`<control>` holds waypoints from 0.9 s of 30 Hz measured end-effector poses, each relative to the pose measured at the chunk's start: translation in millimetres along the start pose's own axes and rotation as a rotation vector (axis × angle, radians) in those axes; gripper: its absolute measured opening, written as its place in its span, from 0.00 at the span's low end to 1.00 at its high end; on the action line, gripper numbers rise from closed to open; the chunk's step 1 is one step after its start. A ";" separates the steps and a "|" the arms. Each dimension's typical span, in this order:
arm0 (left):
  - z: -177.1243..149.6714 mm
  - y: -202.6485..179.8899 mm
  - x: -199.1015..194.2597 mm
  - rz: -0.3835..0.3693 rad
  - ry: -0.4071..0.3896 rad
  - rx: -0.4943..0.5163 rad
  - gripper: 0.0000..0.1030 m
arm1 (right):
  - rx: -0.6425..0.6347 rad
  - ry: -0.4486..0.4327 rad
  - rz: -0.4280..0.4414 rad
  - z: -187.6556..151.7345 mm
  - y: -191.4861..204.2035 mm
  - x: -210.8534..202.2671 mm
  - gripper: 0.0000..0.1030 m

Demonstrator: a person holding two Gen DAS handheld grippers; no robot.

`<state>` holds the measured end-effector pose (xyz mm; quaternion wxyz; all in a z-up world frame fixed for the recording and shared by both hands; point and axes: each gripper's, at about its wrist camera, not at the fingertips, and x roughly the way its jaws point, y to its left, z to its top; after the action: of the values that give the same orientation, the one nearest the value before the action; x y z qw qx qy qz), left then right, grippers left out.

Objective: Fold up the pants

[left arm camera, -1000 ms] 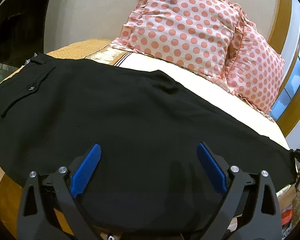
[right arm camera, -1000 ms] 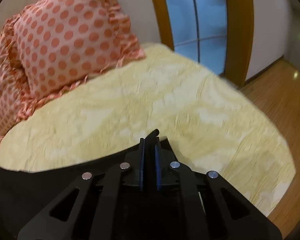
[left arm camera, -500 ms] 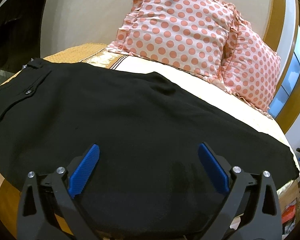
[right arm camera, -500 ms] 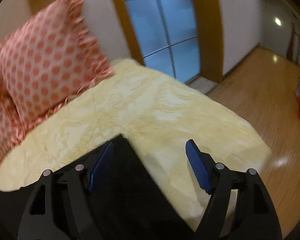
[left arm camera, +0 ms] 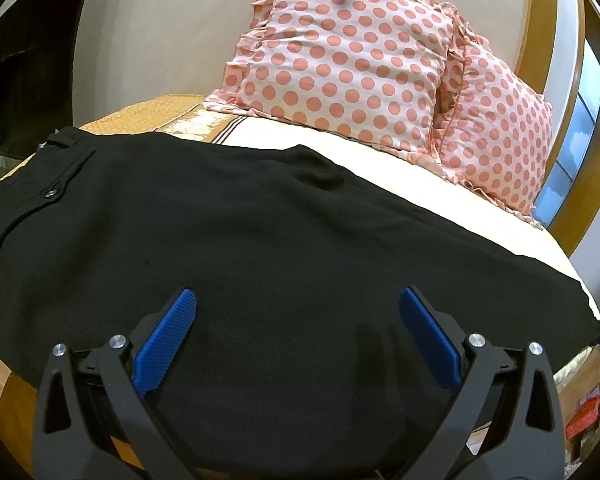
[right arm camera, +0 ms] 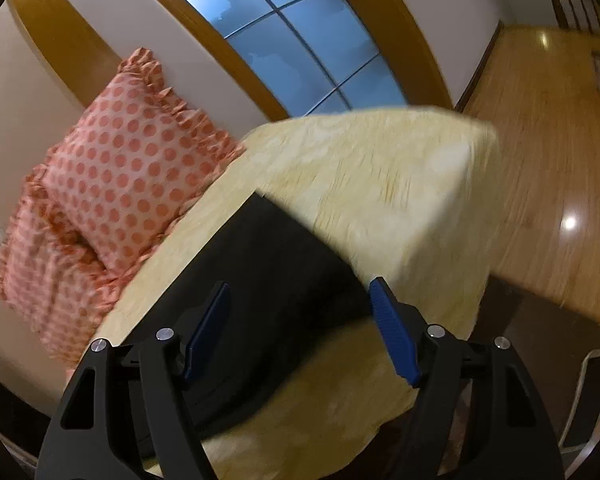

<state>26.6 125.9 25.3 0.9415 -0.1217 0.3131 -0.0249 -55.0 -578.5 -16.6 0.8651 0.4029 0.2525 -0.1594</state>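
Flanking the black pants (left arm camera: pixel 260 248), both grippers gape empty (right (right arm camera: pixel 300 320) just narrowing); polka-dot pillows (left arm camera: pixel 340 68) behind.

- Between my left fingers (left arm camera: pixel 428 340) I see only flat pants (left arm camera: pixel 260 240); nothing stands up to block a pass over them.
- Beyond the pants a bare strip of bed (left arm camera: pixel 380 156) is free, but two pillows (left arm camera: pixel 340 64) wall off its far side.
- On my right, the bed (right arm camera: pixel 380 168) past the pants' end (right arm camera: pixel 284 264) is clear up to its corner.
- Past that corner, open floor (right arm camera: pixel 540 140).
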 end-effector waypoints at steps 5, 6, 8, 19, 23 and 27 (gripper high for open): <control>0.3 0.3 -0.1 -0.014 0.004 -0.008 0.98 | 0.140 -0.044 -0.014 -10.6 -24.0 -5.4 0.44; 0.5 0.8 -0.3 -0.017 0.004 -0.010 0.98 | 0.133 -0.036 -0.005 -10.7 -22.6 -2.9 0.42; 1.1 0.7 -0.2 -0.018 0.004 -0.012 0.98 | 0.084 -0.039 -0.006 -10.5 -13.1 0.2 0.39; 1.1 0.6 0.0 -0.014 0.004 -0.009 0.98 | -0.196 -0.124 -0.131 -19.8 30.4 -2.7 0.36; 1.3 1.1 0.0 -0.017 0.005 -0.009 0.98 | -0.184 -0.116 -0.132 -16.5 28.3 6.1 0.36; 0.3 1.2 0.6 -0.020 0.004 -0.011 0.98 | -0.098 -0.147 -0.104 -13.9 16.3 5.2 0.34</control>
<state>27.2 127.0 24.9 0.9400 -0.1298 0.3137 -0.0329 -47.2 -557.8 -17.0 0.8906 0.3336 0.2164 -0.2204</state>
